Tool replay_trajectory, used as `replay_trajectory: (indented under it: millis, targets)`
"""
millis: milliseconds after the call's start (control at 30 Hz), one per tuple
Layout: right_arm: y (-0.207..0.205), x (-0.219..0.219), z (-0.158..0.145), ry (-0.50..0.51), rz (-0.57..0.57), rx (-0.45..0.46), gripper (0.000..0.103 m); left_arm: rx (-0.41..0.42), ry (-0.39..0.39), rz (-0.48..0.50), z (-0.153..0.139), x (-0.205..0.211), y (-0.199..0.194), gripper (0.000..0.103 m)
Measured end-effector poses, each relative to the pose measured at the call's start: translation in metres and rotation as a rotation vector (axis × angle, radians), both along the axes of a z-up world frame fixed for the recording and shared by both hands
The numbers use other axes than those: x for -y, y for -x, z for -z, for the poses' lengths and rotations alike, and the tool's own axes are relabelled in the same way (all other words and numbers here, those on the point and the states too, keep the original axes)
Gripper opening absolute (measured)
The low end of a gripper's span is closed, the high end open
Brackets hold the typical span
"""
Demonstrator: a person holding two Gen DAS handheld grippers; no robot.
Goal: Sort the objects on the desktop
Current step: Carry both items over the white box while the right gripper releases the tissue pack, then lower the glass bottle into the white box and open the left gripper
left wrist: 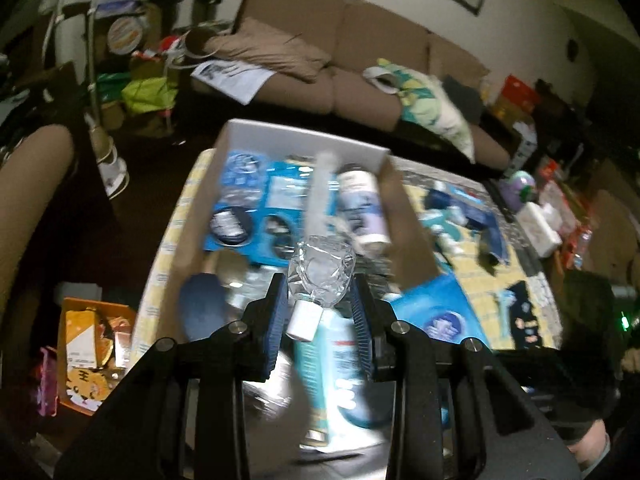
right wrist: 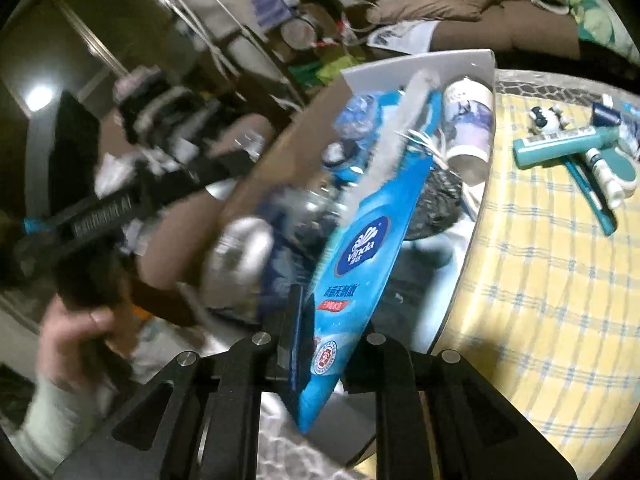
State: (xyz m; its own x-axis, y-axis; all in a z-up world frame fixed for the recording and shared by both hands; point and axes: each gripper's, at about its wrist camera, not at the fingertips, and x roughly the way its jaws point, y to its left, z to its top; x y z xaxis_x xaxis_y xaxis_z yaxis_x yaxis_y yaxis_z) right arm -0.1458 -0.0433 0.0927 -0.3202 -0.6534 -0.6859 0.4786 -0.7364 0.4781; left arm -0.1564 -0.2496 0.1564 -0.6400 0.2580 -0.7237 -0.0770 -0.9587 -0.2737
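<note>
The box (left wrist: 236,128) sits at 12 o'clock from both your grippers, on the checked cloth (right wrist: 540,280). Your left gripper (left wrist: 320,308) clamps a crumpled clear bottle (left wrist: 322,276); your right gripper (right wrist: 320,344) pinches a blue wipes pack (right wrist: 360,248).

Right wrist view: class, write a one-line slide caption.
Right gripper pinches a blue wipes pack above the cluttered cardboard box on a checked tablecloth.

box contents (left wrist: 280,200) motion-blurred, wipes pack (right wrist: 356,248) hiding right jaws' pads
</note>
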Motion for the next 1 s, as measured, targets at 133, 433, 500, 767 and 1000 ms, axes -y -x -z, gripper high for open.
replay_trajectory:
  millis: [133, 433, 500, 767, 1000]
  targets:
    - [0.001, 0.009, 0.005, -0.127, -0.005, -0.045, 0.049, 0.058, 0.046, -0.030, 0.018, 0.022, 0.034, 0.030]
    - [-0.011, -0.001, -0.018, -0.197, -0.041, -0.139, 0.055, 0.191, 0.223, -0.008, 0.065, 0.021, 0.086, 0.030]
    - [-0.014, -0.005, -0.023, -0.180, -0.042, -0.144, 0.056, 0.190, 0.224, 0.006, 0.069, 0.016, 0.087, 0.030]
    - [-0.016, -0.028, -0.022, -0.102, 0.003, -0.114, 0.058, 0.249, 0.217, 0.107, 0.078, -0.027, 0.094, 0.030]
    - [-0.021, -0.032, -0.024, -0.106, -0.009, -0.119, 0.058, 0.324, 0.259, 0.125, 0.086, -0.046, 0.099, 0.037]
